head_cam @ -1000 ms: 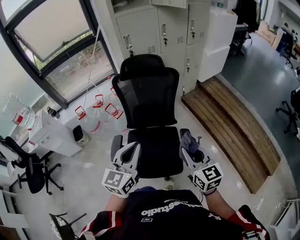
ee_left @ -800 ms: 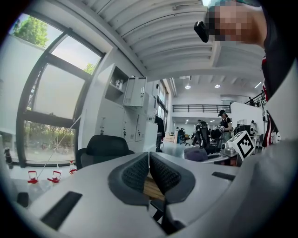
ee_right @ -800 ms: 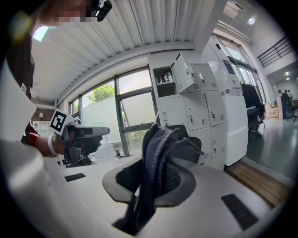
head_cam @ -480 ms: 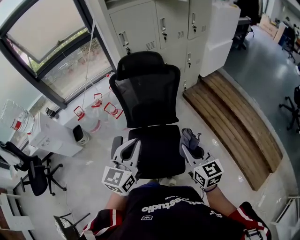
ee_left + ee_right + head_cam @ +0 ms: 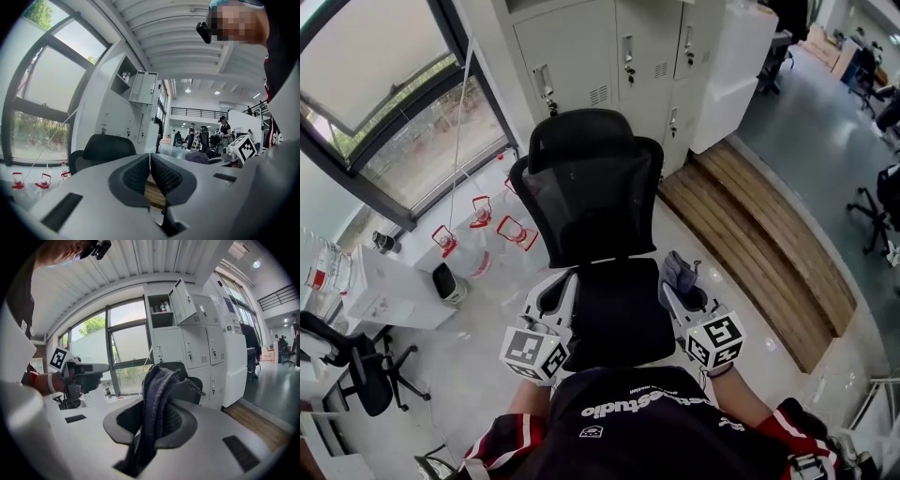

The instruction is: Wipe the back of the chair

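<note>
Room: an office corner with a pale glossy floor (image 5: pixel 478 347), grey lockers (image 5: pixel 609 47), a large window (image 5: pixel 375 84), water jugs (image 5: pixel 511 230) under it, and a wooden platform (image 5: pixel 759 244) at the right.
Chair (image 5: pixel 586 192): black, mesh backrest and headrest, standing before the lockers, seat turned toward the person.
Left gripper (image 5: pixel 553 292): held low in front of the torso and pointed forward by the seat's left front edge. Its fingers (image 5: pixel 136 176) are pressed together with nothing between them.
Right gripper (image 5: pixel 682 292): level with the left, by the seat's right front edge. Its fingers are clamped on a folded dark grey cloth (image 5: pixel 157 394) that stands up above them.
Both grippers are well short of the backrest.
</note>
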Tool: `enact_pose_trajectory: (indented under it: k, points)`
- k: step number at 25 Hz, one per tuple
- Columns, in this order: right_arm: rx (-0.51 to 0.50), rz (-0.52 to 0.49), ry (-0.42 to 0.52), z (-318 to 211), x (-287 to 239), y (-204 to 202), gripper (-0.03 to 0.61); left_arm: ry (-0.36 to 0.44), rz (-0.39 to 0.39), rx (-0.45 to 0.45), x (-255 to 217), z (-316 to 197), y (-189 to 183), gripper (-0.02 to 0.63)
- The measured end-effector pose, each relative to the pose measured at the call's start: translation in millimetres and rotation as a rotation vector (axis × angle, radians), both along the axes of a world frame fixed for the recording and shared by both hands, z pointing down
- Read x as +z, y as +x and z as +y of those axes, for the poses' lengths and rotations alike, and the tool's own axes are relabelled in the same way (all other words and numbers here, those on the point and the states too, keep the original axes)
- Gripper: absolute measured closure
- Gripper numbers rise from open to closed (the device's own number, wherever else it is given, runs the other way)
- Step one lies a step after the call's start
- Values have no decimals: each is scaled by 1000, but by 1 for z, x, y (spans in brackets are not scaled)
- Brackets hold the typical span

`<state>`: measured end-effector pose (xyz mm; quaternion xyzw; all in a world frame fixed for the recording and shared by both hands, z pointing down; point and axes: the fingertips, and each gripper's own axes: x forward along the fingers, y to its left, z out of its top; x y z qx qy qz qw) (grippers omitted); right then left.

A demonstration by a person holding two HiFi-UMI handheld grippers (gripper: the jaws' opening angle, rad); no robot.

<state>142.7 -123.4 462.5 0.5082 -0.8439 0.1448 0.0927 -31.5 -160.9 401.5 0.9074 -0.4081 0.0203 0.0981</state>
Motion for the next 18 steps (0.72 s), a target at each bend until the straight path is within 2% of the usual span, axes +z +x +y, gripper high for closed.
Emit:
enact_pose_trajectory:
  k: [8,14,18]
  points:
    - [98,37,2,-65,6,-24,502,-25,38,74,10,-67,-29,586]
    - [158,94,-2,-104,25,-27,502,-39,60,81,14,-91,-45,586]
    - [191,85,-8,-134,36,-19,502,-41,61,79,10,-102,-54,586]
